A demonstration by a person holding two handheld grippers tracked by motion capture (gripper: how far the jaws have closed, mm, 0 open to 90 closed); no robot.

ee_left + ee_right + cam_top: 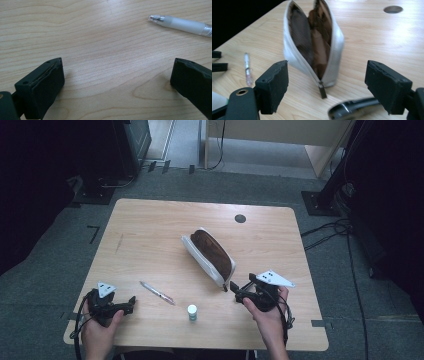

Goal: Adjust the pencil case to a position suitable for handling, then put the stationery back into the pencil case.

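1. Work in hand, as I read it: packing loose items into the open pencil case (212, 259). I am running both grippers from a distance and report what the cameras give me.

2. The pencil case lies near the middle of the wooden table (150, 220), zip fully undone, brown lining exposed. In the right gripper view its mouth (313, 37) gapes towards me and the zip pull (322, 91) rests on the table at the near end. I see nothing inside it.

3. Right gripper (236, 291): just beside the near end of the case, not touching it. Its jaws stand well apart with nothing between them; the case sits beyond the tips.

4. Left gripper (131, 302): at the near left corner of the table. Its jaws also stand wide apart and hold nothing. In the left gripper view only bare wood lies between them.

5. The pen (157, 293) lies flat on the table between the two grippers, near the left one and apart from the case. Its clear tip (157, 18) points away from the jaws.

6. A small white bottle with a green band (192, 312) stands upright near the front edge, untouched.

7. Judgement on progress: the case is opened; neither item is picked up or stowed. Loading and closing the zip appear to remain.
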